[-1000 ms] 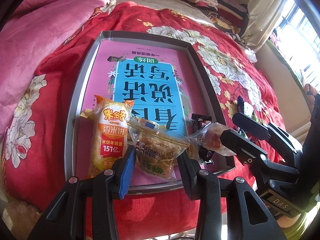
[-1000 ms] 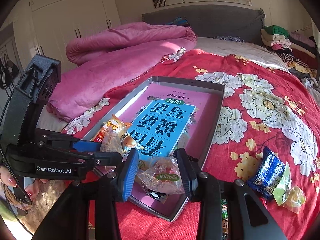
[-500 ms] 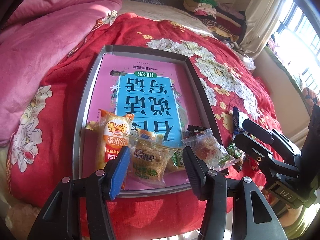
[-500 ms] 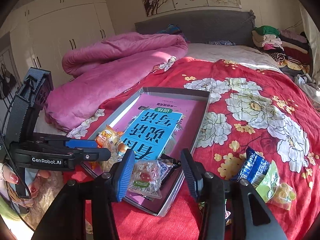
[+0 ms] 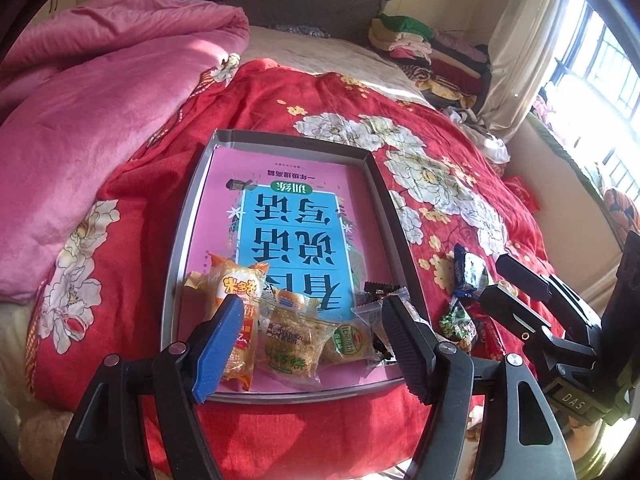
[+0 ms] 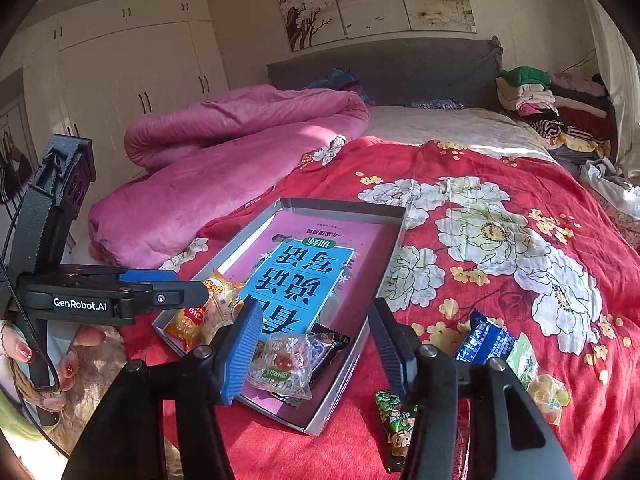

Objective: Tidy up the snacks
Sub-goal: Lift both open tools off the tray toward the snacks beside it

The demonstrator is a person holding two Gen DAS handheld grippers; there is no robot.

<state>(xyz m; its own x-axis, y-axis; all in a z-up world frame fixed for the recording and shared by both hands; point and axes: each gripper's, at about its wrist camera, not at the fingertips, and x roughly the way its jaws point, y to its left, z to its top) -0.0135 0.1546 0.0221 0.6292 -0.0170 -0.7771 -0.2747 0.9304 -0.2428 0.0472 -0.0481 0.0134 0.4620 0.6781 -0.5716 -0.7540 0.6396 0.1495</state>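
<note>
The left gripper [image 5: 310, 338] is opening, jaws apart above the crinkly snack packets [image 5: 288, 340] at the tray's [image 5: 188, 216] near end, gripping nothing. The right gripper [image 6: 314, 346] is also opening, empty, over a clear candy bag [image 6: 282, 364] in the tray's near corner. The shallow, grey, straight-walled tray lies on a red floral bedspread [image 6: 500, 240]. Its far half is open. Loose packets [image 6: 490, 338] lie just outside its right wall.

Left black two-finger gripper [image 5: 310, 344]: one blue ribbed pad, one black; silver pivot screws. Right black two-finger gripper [image 6: 314, 346]: identical. White "GenRobot.AI" marking, left frame edge.
</note>
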